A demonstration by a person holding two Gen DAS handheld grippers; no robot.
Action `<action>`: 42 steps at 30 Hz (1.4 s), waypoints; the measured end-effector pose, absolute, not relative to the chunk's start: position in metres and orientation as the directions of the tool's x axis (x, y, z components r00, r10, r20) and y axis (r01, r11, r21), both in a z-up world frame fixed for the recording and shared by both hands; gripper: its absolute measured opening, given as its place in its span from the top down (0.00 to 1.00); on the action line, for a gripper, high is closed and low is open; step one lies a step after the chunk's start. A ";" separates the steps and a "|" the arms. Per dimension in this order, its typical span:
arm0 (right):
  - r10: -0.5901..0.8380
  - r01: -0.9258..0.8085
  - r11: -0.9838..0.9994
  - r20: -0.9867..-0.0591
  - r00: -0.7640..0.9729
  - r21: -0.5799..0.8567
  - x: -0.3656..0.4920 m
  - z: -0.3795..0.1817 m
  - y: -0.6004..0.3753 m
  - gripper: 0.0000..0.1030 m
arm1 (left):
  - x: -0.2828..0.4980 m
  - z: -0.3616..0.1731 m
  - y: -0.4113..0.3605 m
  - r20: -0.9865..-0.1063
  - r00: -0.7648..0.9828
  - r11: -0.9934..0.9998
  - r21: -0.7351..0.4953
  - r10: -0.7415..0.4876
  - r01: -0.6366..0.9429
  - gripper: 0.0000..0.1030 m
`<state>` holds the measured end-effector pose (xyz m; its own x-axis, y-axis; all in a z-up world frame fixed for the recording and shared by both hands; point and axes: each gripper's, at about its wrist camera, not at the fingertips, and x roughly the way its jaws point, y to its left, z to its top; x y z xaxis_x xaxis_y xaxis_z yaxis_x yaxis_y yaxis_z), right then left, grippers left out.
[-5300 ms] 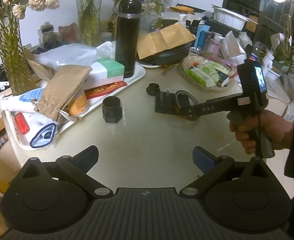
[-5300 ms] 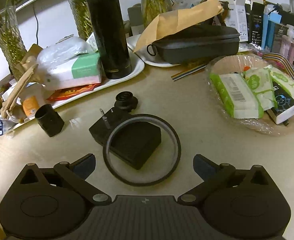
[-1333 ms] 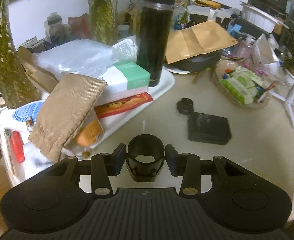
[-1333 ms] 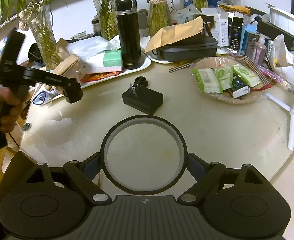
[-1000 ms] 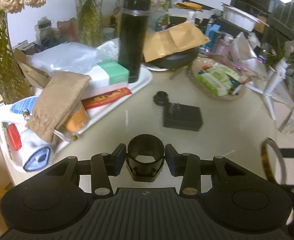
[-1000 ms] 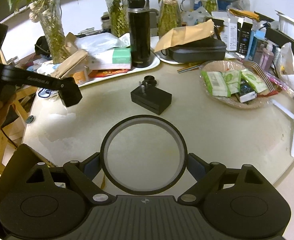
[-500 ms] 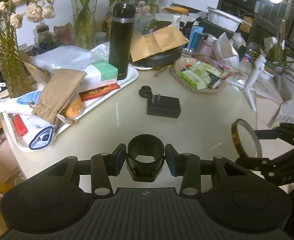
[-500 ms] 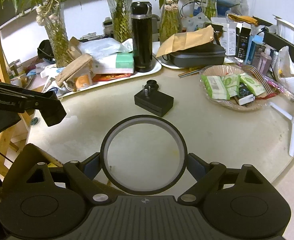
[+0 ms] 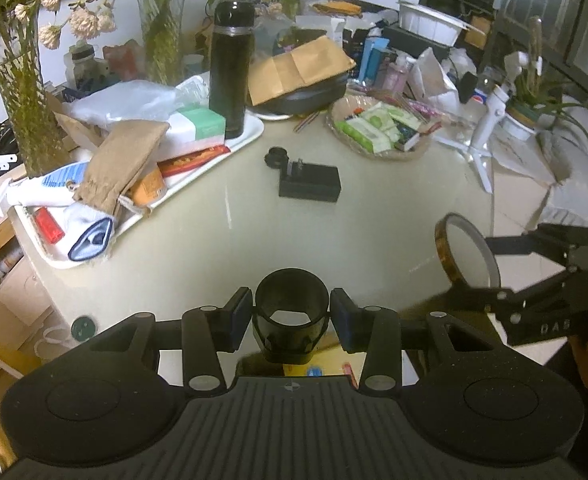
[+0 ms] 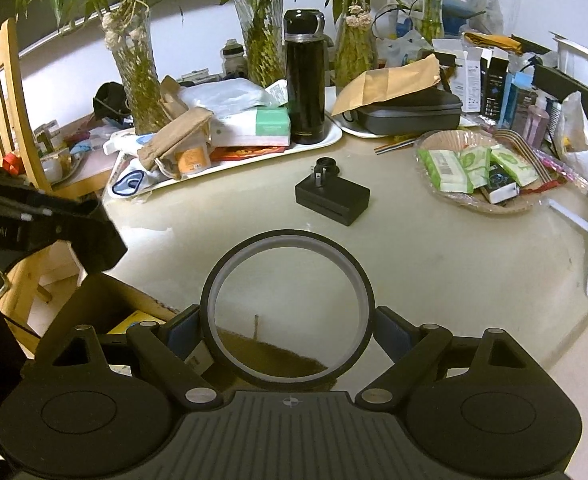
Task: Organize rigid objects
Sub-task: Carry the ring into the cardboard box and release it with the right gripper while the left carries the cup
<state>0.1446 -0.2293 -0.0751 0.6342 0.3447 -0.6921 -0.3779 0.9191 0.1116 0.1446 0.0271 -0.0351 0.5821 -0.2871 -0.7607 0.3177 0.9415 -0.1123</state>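
A: Left gripper (image 9: 291, 318) is seen closed narrowly on a short black cylinder (image 9: 291, 307), open end up, clamped at both sides by the pads. It is held off the table (image 9: 334, 248), over the near edge.

B: Right gripper (image 10: 287, 334) is noted with jaws set wide, pressed against the outer rim of a large tape ring (image 10: 287, 272). The ring is held upright, facing the camera; through it the table edge and a cardboard box (image 10: 106, 304) below are seen. In the left wrist view the same ring (image 9: 465, 254) is seen edge-on at the right, amber at the rim.

A: Left on the table: a black power adapter (image 9: 309, 187), prongs up, and a small black cap (image 9: 275, 157) just beside it, at its far corner.

B: Confirmed in the right wrist view. Behind them a white tray (image 10: 326, 136) is recorded, with a tall black flask (image 10: 304, 76) upright on it, and a wicker basket (image 10: 494, 206) of packets to the right. Contact between adapter and cap cannot be told.
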 end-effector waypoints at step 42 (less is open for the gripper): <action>0.388 -0.434 0.890 -0.739 0.551 0.144 0.093 -0.082 -0.211 0.11 | 0.112 -0.060 0.043 -0.811 0.532 0.959 -0.119 -0.242 0.255 0.46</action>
<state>0.0929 -0.2113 -0.0820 0.5507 0.3883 -0.7389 -0.4335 0.8895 0.1443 0.1121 0.0430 -0.0598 0.5320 -0.2422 -0.8114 0.2554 0.9595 -0.1189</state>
